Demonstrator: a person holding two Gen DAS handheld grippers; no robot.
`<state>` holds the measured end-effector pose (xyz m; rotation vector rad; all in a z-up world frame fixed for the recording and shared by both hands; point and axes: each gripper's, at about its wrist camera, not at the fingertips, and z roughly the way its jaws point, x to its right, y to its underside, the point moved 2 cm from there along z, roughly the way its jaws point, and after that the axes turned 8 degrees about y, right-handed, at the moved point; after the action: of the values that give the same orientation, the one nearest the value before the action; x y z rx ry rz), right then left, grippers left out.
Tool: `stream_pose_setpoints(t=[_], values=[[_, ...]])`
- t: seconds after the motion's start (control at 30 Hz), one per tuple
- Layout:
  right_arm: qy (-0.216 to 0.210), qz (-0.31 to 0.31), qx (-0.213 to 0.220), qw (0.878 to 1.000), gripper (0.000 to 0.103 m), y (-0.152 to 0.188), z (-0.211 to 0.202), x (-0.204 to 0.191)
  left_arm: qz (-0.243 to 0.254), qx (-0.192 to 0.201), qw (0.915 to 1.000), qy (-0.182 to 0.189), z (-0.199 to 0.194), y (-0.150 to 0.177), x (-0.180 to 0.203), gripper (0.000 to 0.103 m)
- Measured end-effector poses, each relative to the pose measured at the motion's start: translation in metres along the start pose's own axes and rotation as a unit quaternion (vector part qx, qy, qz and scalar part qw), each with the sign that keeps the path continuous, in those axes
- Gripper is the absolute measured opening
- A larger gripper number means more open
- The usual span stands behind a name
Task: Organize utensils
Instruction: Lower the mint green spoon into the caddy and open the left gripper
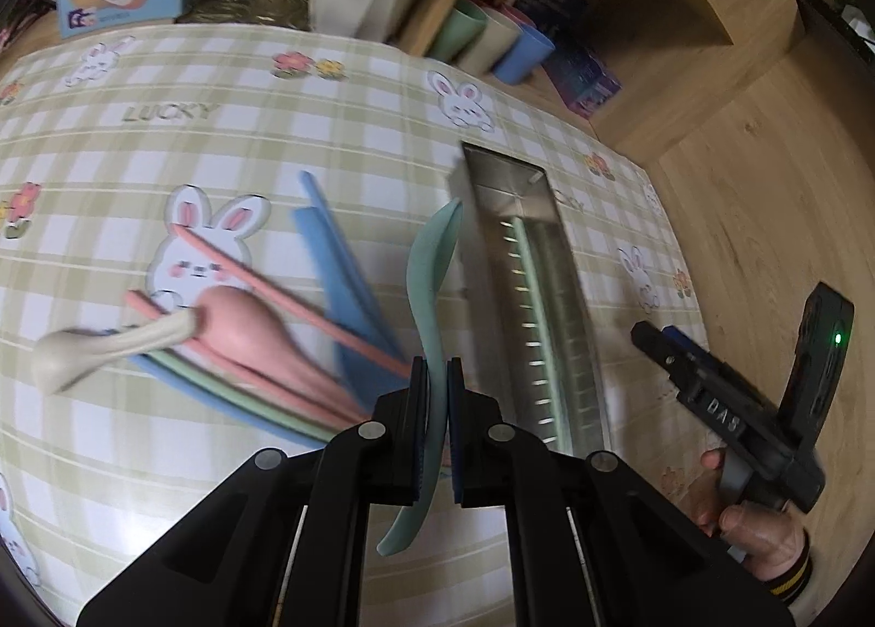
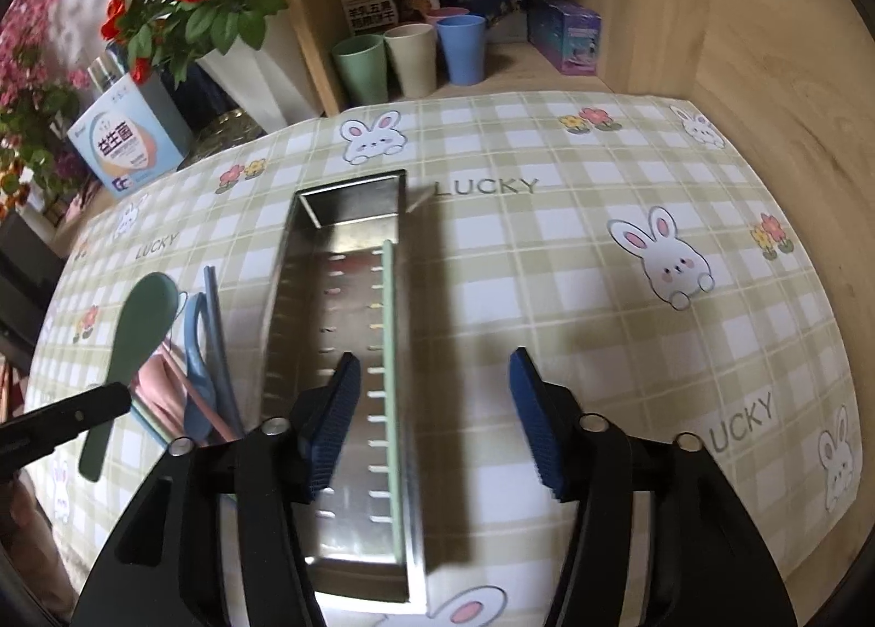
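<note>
My left gripper [image 1: 437,392] is shut on the handle of a green spoon [image 1: 432,266], which hangs above the checked tablecloth just left of a long metal utensil tray [image 1: 552,331]. One green chopstick [image 2: 389,353] lies in the tray [image 2: 350,211] along its right wall. Left of the tray is a pile: a pink spoon [image 1: 240,331], a beige spoon [image 1: 82,353], a blue spoon [image 2: 197,353] and several coloured chopsticks. My right gripper [image 2: 435,359] hovers open over the tray's near end, with nothing between its blue pads [image 2: 333,419]. The green spoon [image 2: 142,320] and left gripper [image 2: 109,397] also show at the left of the right wrist view.
Green, beige and blue cups [image 2: 410,58] stand in a wooden shelf behind the cloth, beside boxes [image 2: 569,36]. A white flower pot [image 2: 257,74] and a blue box [image 2: 131,145] stand at the back left. A wooden wall [image 2: 765,52] borders the right side.
</note>
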<state>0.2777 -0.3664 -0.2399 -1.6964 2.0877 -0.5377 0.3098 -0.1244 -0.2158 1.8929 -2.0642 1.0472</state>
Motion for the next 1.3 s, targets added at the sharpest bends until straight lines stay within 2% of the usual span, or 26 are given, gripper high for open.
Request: stream_pose_setpoints(t=[0.13, 0.23, 0.33, 0.43, 0.63, 0.93, 1.1, 1.3], values=[[-0.003, 0.013, -0.009, 1.000, 0.073, 0.006, 0.001, 0.016, -0.020, -0.014, 0.9996, 0.017, 0.019, -0.002, 0.019, 0.007], [-0.005, 0.028, -0.016, 0.999, 0.079, 0.009, 0.003, 0.027, -0.040, -0.030, 0.9980, 0.038, 0.034, 0.000, 0.033, 0.007], [0.000, 0.037, -0.015, 0.999, 0.079, 0.009, 0.003, 0.035, -0.042, -0.037, 0.9974, 0.045, 0.051, -0.002, 0.048, 0.007], [0.004, 0.041, -0.015, 0.999, 0.079, 0.011, 0.002, 0.040, -0.050, -0.043, 0.9973, 0.034, 0.064, -0.006, 0.051, 0.007], [0.011, 0.054, -0.017, 0.998, 0.079, 0.013, 0.002, 0.052, -0.025, -0.065, 0.9974, -0.017, 0.092, -0.011, 0.060, 0.007], [0.029, 0.069, -0.017, 0.997, 0.079, 0.017, 0.000, 0.067, -0.005, -0.091, 0.9947, -0.048, 0.112, -0.009, 0.062, 0.007], [0.035, 0.070, -0.014, 0.997, 0.079, 0.018, -0.001, 0.070, -0.003, -0.100, 0.9936, -0.052, 0.121, -0.008, 0.060, 0.007], [0.034, 0.070, -0.014, 0.997, 0.079, 0.018, -0.002, 0.068, 0.010, -0.112, 0.9934, -0.022, 0.119, -0.005, 0.063, 0.008]])
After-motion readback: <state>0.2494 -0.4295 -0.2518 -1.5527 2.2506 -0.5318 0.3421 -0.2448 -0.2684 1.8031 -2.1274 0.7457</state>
